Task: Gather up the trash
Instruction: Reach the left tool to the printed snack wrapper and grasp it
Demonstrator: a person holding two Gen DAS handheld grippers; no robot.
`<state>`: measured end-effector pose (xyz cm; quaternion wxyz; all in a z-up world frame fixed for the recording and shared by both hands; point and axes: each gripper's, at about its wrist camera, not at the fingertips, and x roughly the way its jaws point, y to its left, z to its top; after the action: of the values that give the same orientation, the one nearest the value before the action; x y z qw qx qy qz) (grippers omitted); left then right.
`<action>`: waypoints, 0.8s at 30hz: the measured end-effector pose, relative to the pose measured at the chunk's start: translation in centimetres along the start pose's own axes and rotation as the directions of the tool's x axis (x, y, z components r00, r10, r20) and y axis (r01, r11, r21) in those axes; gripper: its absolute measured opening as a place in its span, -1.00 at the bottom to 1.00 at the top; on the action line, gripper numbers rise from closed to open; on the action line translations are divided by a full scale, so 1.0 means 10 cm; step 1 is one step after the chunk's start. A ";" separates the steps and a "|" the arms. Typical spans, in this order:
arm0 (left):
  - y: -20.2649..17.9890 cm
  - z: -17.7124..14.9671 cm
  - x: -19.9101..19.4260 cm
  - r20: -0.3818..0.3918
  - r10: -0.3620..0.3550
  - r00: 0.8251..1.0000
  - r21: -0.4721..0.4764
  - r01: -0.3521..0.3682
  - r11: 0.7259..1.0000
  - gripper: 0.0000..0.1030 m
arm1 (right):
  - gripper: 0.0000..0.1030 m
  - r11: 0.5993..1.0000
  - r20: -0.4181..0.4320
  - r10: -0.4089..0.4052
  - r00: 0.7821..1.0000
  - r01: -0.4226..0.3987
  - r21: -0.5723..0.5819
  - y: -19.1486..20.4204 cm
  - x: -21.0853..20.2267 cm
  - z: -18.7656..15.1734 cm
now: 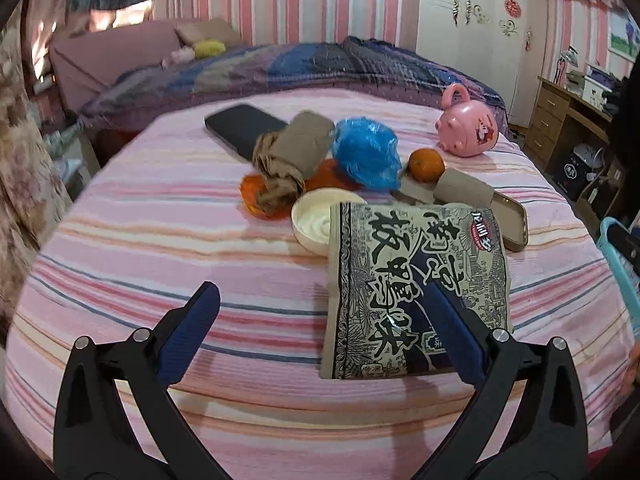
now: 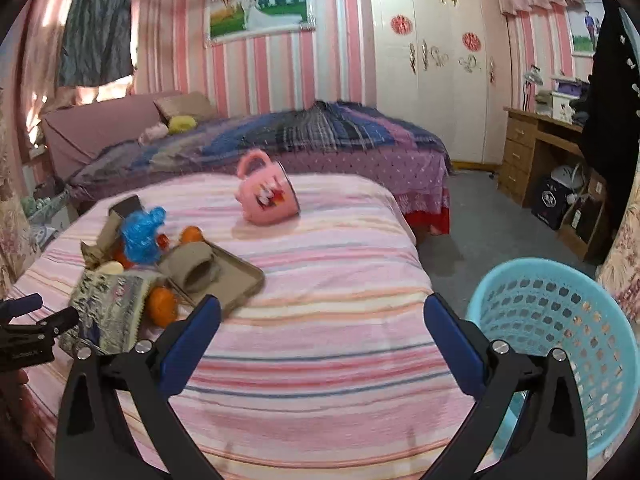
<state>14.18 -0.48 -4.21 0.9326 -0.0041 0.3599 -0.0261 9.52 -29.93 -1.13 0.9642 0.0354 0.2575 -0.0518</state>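
A printed snack bag (image 1: 416, 284) lies on the striped bed; it also shows in the right wrist view (image 2: 108, 304). My left gripper (image 1: 322, 300) is open, its right finger over the bag, its left finger over bare sheet. Behind the bag lie a cream lid (image 1: 316, 220), a crumpled blue plastic bag (image 1: 366, 152), brown crumpled paper (image 1: 288, 164), orange peel (image 1: 252, 196) and a cardboard tube (image 1: 464, 190). My right gripper (image 2: 322, 316) is open and empty over the bed. A light blue perforated basket (image 2: 560, 340) stands at the bed's right.
A pink piggy-shaped cup (image 1: 468, 128) lies on its side at the far end. An orange (image 1: 426, 165), a black phone (image 1: 244, 130) and a phone in a tan case (image 1: 512, 220) lie among the trash. A desk (image 2: 536, 140) and wardrobe (image 2: 432, 60) stand beyond.
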 end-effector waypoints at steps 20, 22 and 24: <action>-0.05 -0.04 0.00 -0.084 -0.304 0.949 -0.067 0.299 0.952 -0.65 | 0.92 0.996 -0.001 -0.027 1.000 0.027 -0.088 0.14 -0.02 -0.06; -0.04 -0.03 -0.09 -0.050 -0.281 0.959 -0.053 0.278 0.959 -0.70 | 0.92 0.996 -0.006 -0.006 1.000 0.006 -0.094 0.18 -0.02 -0.06; -0.02 -0.01 -0.21 -0.005 -0.244 0.970 -0.037 0.243 0.969 -0.74 | 0.92 0.995 -0.005 -0.003 1.000 0.002 -0.103 0.22 -0.03 -0.07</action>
<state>12.58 -0.57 -2.88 0.9204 -0.0651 0.3616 -0.1339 9.18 -27.70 -1.55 0.9641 -0.0148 0.2622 -0.0395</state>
